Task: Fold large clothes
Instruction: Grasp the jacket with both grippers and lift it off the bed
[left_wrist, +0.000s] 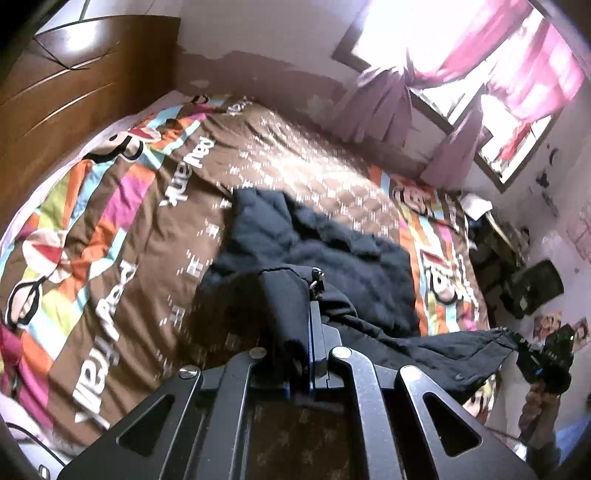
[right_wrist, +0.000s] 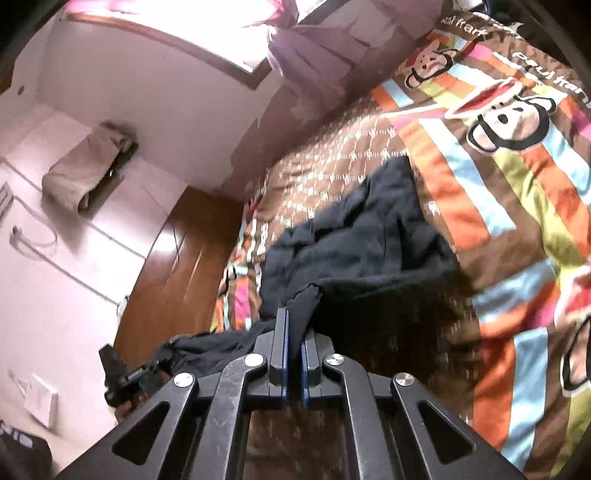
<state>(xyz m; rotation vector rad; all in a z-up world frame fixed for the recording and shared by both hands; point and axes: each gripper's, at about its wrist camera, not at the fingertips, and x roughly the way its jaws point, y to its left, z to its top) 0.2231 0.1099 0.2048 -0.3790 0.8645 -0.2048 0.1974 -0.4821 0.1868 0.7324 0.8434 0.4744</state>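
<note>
A large dark navy garment (left_wrist: 317, 243) lies crumpled on the bed's colourful cartoon cover (left_wrist: 110, 221), with its near edge lifted and stretched between the two grippers. My left gripper (left_wrist: 304, 291) is shut on one corner of that edge, and cloth drapes over its left finger. At the far right of the left wrist view, the right gripper (left_wrist: 543, 362) holds the other end. In the right wrist view, my right gripper (right_wrist: 295, 325) is shut on a pinched fold of the garment (right_wrist: 362, 236). The left gripper (right_wrist: 125, 376) shows at lower left, with the taut edge running to it.
A wooden headboard (left_wrist: 55, 92) bounds one end of the bed. A bright window with pink curtains (left_wrist: 498, 74) is on the far wall. Dark clutter (left_wrist: 517, 266) sits by the bed's other end. A beige bag (right_wrist: 85, 173) hangs on the white wall.
</note>
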